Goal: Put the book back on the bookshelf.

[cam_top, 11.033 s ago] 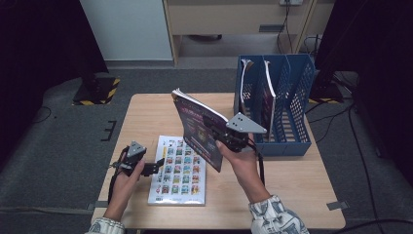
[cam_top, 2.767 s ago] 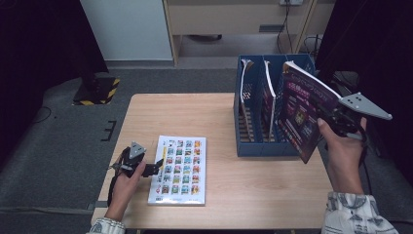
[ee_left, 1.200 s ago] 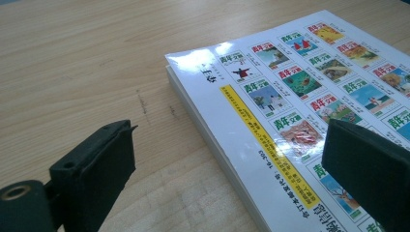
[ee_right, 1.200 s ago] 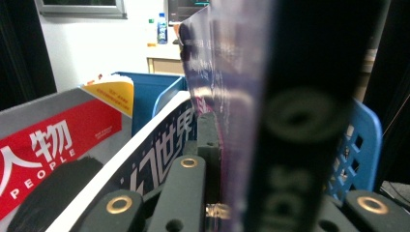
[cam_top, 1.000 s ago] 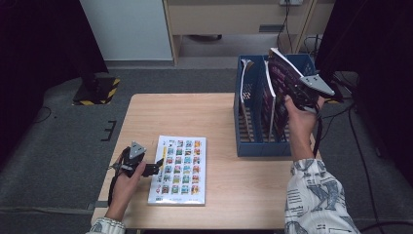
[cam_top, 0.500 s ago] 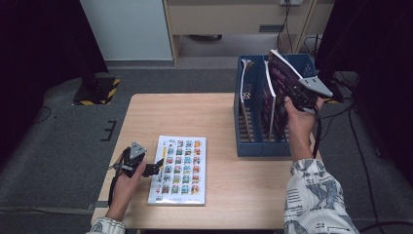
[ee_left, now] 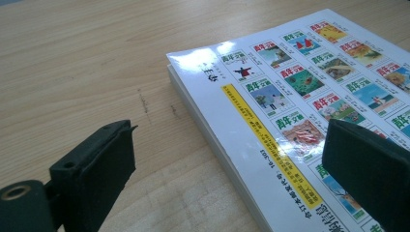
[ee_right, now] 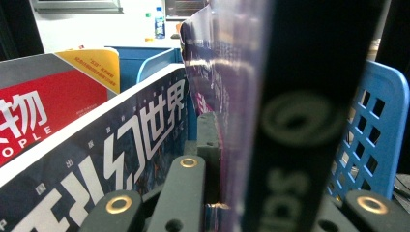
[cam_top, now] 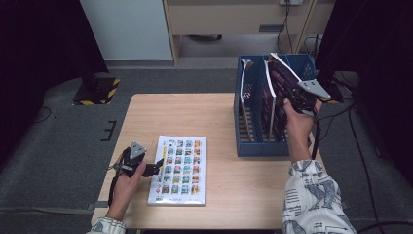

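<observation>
Wooden table (cam_top: pixel 204 117) | grey carpet floor (cam_top: pixel 58 146) | white cabinet (cam_top: pixel 126 29) behind

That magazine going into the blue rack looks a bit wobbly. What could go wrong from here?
The right gripper pinches the purple magazine at one edge while it tilts over the rack; it could sag or catch on a divider rather than slide in. A magazine already filed stands close beside it and might get bent or pushed. The left gripper rests open at the book and could nudge it.
</observation>
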Available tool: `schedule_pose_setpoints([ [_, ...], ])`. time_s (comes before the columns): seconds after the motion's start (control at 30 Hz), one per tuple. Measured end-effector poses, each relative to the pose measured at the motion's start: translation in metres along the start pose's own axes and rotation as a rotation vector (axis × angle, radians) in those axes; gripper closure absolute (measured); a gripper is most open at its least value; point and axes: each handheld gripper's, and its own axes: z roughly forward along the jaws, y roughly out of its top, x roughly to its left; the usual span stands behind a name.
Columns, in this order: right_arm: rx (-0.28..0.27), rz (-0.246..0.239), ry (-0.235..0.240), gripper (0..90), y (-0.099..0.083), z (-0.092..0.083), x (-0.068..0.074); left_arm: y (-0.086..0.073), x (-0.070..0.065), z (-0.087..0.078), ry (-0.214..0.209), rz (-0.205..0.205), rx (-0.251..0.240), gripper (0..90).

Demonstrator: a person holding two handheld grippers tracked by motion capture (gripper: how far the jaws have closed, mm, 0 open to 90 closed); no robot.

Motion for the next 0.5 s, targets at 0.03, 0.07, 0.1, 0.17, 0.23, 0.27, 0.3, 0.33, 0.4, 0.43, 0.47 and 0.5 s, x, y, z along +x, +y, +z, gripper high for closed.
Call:
schedule_pose_setpoints([
  [0.03, 0.002, -0.003, 0.000, 84.1, 0.000, 0.000, 0.000, 0.000, 0.000, -0.001, 0.000, 0.001, -0.002, 4.4],
  [0.07, 0.001, -0.003, -0.005, 84.1, -0.001, 0.000, 0.001, 0.000, 0.000, -0.001, 0.001, 0.000, -0.003, 4.4],
  [0.1, -0.001, -0.006, -0.006, 84.1, -0.001, 0.000, 0.002, 0.000, 0.000, -0.001, 0.002, -0.002, -0.005, 4.4],
  [0.17, -0.005, -0.010, -0.011, 84.1, -0.002, 0.001, 0.003, 0.000, 0.000, -0.002, 0.004, -0.004, -0.006, 4.4],
  [0.23, -0.005, -0.009, -0.013, 84.1, -0.004, 0.002, 0.005, 0.000, 0.001, -0.003, 0.005, -0.008, -0.010, 4.4],
  [0.27, -0.005, -0.009, -0.013, 84.1, -0.005, 0.003, 0.006, 0.000, 0.001, -0.003, 0.006, -0.008, -0.013, 4.4],
  [0.3, -0.005, -0.014, -0.016, 84.1, -0.005, 0.004, 0.007, 0.001, 0.001, -0.003, 0.006, -0.007, -0.014, 4.4],
  [0.33, -0.007, -0.018, -0.022, 84.2, -0.005, 0.004, 0.009, 0.001, 0.001, -0.004, 0.005, -0.007, -0.015, 4.4],
  [0.4, -0.013, -0.024, -0.022, 84.1, -0.006, 0.005, 0.010, 0.000, 0.000, -0.003, 0.004, -0.004, -0.012, 4.4],
  [0.43, -0.013, -0.024, -0.027, 84.1, -0.006, 0.006, 0.011, 0.001, 0.000, -0.003, 0.003, -0.002, -0.012, 4.4],
  [0.47, -0.012, -0.022, -0.026, 84.1, -0.006, 0.007, 0.010, 0.001, 0.000, -0.003, 0.002, -0.002, -0.014, 4.4],
  [0.5, -0.013, -0.021, -0.031, 84.1, -0.006, 0.008, 0.010, 0.001, 0.000, -0.003, 0.002, -0.001, -0.016, 4.4],
])
